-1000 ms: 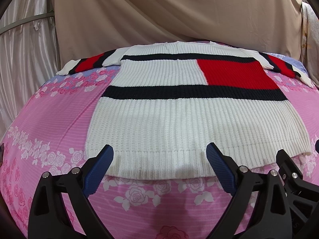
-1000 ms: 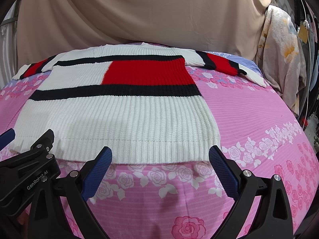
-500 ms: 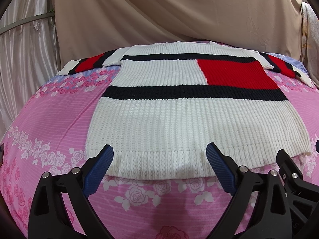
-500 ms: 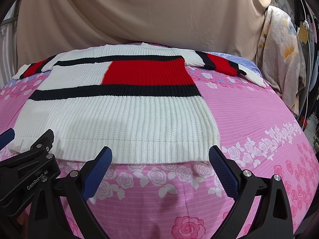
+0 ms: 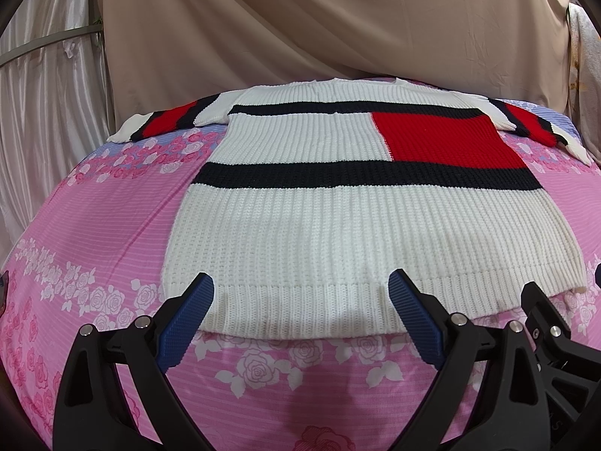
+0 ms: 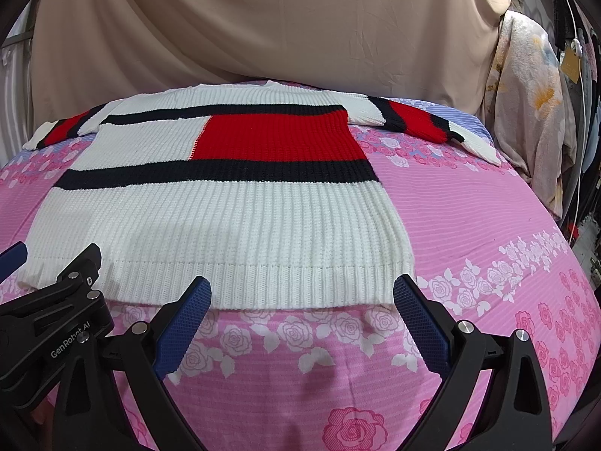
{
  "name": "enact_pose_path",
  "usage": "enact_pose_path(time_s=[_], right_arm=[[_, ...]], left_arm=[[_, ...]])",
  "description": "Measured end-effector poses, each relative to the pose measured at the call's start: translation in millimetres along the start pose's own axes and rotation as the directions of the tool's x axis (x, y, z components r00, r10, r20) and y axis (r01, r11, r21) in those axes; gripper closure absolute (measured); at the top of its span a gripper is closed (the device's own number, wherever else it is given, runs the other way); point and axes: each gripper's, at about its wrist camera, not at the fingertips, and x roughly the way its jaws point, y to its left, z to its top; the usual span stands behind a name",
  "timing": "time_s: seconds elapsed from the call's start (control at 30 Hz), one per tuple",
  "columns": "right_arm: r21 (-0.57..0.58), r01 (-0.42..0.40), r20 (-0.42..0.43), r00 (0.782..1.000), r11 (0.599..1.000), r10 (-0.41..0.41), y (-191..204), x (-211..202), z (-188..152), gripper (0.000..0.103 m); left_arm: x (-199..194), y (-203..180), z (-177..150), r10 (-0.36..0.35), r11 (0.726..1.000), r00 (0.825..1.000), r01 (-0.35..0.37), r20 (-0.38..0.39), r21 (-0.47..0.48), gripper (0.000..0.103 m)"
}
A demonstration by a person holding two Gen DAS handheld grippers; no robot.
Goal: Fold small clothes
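Note:
A small white knit sweater (image 5: 330, 221) with navy stripes and a red block lies flat on the bed, sleeves spread to both sides; it also shows in the right wrist view (image 6: 225, 218). My left gripper (image 5: 300, 289) is open and empty, its blue-padded fingertips just above the left part of the hem. My right gripper (image 6: 300, 293) is open and empty over the right part of the hem. The left gripper's body (image 6: 49, 319) shows at the left of the right wrist view.
The bed is covered by a pink rose-print sheet (image 5: 105, 233) with a blue band near the far sleeves. A beige curtain (image 5: 319, 18) hangs behind. Draped fabric (image 6: 526, 112) hangs at the right edge.

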Motion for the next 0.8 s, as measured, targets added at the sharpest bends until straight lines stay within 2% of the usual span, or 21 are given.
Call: enact_pose_path(time_s=[0.2, 0.27, 0.3, 0.37, 0.47, 0.63, 0.7, 0.73, 0.8], right_arm=[[0.002, -0.004, -0.003, 1.000, 1.000, 0.004, -0.4, 0.5, 0.1, 0.006], [0.015, -0.032, -0.020, 0.999, 0.999, 0.032, -5.5, 3.6, 1.0, 0.006], [0.031, -0.067, -0.031, 0.997, 0.997, 0.068, -10.8, 6.5, 2.5, 0.006], [0.036, -0.063, -0.026, 0.998, 0.997, 0.064, -23.7, 11.5, 10.2, 0.007], [0.064, -0.023, 0.006, 1.000, 0.998, 0.022, -66.2, 28.7, 39.1, 0.007], [0.283, -0.022, -0.022, 0.999, 0.959, 0.029, -191.0, 96.0, 104.8, 0.008], [0.365, 0.003, -0.038, 0.999, 0.931, 0.011, -242.0, 129.9, 128.3, 0.009], [0.402, 0.015, -0.048, 0.999, 0.916, 0.004, -259.9, 144.7, 137.7, 0.013], [0.490, 0.009, -0.072, 0.997, 0.872, 0.031, -301.9, 180.9, 153.4, 0.015]], left_arm=[[-0.6, 0.8, -0.2, 0.002, 1.000, 1.000, -0.002, 0.001, 0.001, 0.011], [0.0, 1.5, -0.1, -0.002, 1.000, 1.000, 0.002, -0.006, 0.001, 0.009], [0.5, 3.9, 0.1, -0.021, 1.000, 1.000, 0.021, -0.013, -0.005, 0.009], [0.3, 10.4, 3.0, -0.055, 0.998, 0.998, 0.055, -0.017, -0.017, 0.009], [-1.4, 22.8, 16.5, -0.087, 0.996, 0.996, 0.087, 0.005, -0.033, 0.009], [5.5, 50.2, 45.5, -0.188, 0.975, 0.982, 0.190, 0.022, -0.114, 0.008], [11.1, 61.7, 54.9, -0.175, 0.972, 0.984, 0.178, 0.037, -0.152, 0.008], [14.1, 64.8, 58.9, -0.157, 0.974, 0.987, 0.162, 0.040, -0.159, 0.008], [23.4, 69.7, 66.7, -0.131, 0.979, 0.991, 0.134, 0.035, -0.156, 0.008]])
